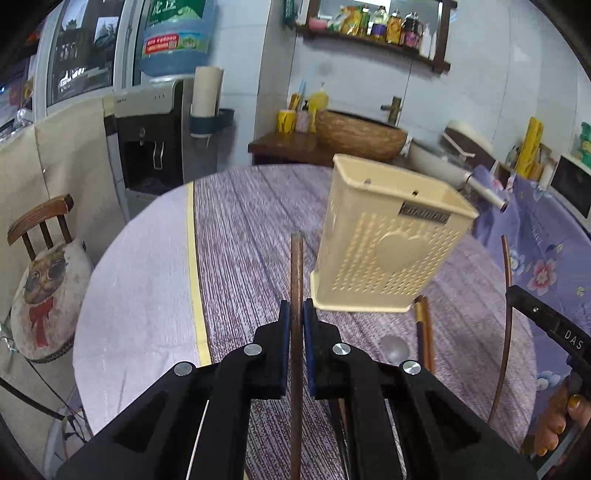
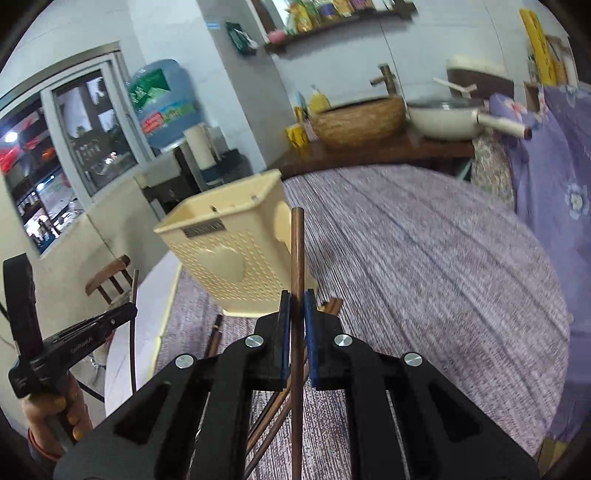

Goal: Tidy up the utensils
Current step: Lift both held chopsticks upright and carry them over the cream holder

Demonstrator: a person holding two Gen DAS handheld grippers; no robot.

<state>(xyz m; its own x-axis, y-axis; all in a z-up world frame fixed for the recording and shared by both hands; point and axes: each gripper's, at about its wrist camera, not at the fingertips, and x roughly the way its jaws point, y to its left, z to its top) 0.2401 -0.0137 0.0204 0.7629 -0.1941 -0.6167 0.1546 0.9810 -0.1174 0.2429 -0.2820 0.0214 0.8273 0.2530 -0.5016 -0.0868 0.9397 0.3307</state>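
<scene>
We hold one brown chopstick in each gripper. Our left gripper (image 1: 296, 314) is closed tight on a chopstick (image 1: 296, 266) that sticks up between its blue pads. Our right gripper (image 2: 296, 304) is closed tight on another chopstick (image 2: 296, 251) in the same way.

The cream chopstick holder (image 1: 388, 240) stands on the desk (image 1: 240, 240), just past both grippers. It has many little holes, a heart shape on its front and a small dark label near the rim, but we cannot read that label. More chopsticks (image 2: 280, 402) lie on the desk under our right gripper, near the foot of the holder.

In the left view we see the other gripper at the right edge with the letters "DAS" (image 1: 573, 339) on it. In the right view the other gripper at the left edge has small writing that is too blurry to read.

The desk has a purple striped cloth. Behind it we see a big blue water bottle (image 1: 177, 37) with a green label with big writing and a red band, sitting on a water dispenser (image 1: 147, 136). There is a woven bowl (image 1: 360, 134), a white pan (image 2: 447, 120), a shelf of bottles (image 1: 373, 33), and a wooden chair with an owl cushion (image 1: 44, 291).
</scene>
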